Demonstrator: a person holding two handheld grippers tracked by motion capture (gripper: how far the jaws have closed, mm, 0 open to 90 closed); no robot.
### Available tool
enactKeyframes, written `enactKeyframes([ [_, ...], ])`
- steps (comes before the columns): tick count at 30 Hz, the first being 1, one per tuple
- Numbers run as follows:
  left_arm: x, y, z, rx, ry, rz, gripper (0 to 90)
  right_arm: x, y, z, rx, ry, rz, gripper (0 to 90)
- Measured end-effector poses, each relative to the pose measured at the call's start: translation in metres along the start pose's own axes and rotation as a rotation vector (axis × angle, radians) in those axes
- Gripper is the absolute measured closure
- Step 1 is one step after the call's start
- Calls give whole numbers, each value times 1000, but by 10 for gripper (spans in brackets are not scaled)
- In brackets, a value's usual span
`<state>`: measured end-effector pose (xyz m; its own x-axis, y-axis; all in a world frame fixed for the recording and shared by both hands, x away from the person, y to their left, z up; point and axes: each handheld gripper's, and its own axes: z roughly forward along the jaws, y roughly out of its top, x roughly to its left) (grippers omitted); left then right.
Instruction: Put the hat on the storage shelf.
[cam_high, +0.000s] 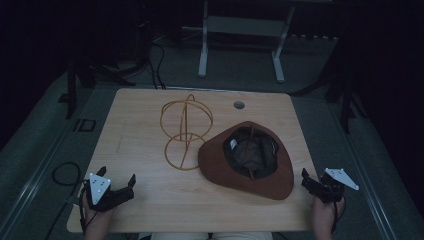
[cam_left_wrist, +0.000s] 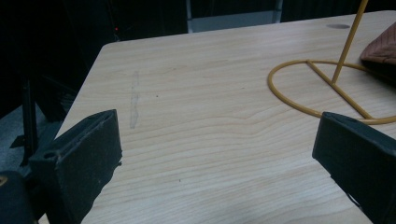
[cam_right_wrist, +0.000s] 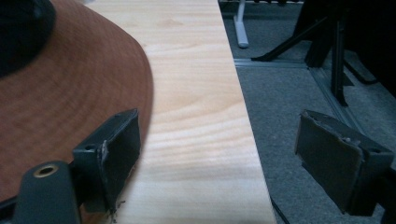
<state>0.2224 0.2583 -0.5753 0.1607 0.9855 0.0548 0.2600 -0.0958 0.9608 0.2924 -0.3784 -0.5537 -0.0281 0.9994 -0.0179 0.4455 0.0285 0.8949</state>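
Brown hat (cam_high: 247, 159) lay crown-down, opening upward, at about 4 o'clock from table (cam_high: 145, 130) centre. Yellow wire stand (cam_high: 185, 131) stood just beside the brim at its 10 o'clock. Left gripper (cam_high: 119, 187) sat at the table's 7 o'clock corner, jaws released, nothing between them. Right gripper (cam_high: 311, 182) at the 4 o'clock edge, jaws spread wide, one beside the brim.

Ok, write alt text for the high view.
A brown hat lies upside down on a wooden table, beside a yellow wire hat stand. A person's left gripper and right gripper rest open at the near corners.
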Motion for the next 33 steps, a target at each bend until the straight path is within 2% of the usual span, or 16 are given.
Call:
enactKeyframes([
  [1,0,0,0,-4,-11,-8,20,1,3,-1,3,6,2,143],
  [3,0,0,0,-3,-20,8,19,3,7,-3,1,32,1,139],
  [8,-2,0,1,-5,-37,19,19,8,18,-7,-4,44,-15,139],
  [9,-5,0,2,13,-61,6,19,10,26,-9,-13,43,-26,140],
  [13,-8,1,5,53,-108,-29,20,14,40,-13,-28,47,-35,141],
  [15,-10,1,5,66,-118,-22,22,15,47,-13,-27,66,-31,141],
  [19,-15,4,4,99,-157,-16,41,20,59,-13,-28,92,-57,137],
  [23,-19,7,4,130,-160,-3,41,25,69,-12,-34,132,-67,135],
  [27,-21,7,6,158,-195,-18,41,33,78,-9,-28,177,-81,134],
  [33,-22,7,6,161,-211,-25,42,47,87,0,8,222,-132,132],
])
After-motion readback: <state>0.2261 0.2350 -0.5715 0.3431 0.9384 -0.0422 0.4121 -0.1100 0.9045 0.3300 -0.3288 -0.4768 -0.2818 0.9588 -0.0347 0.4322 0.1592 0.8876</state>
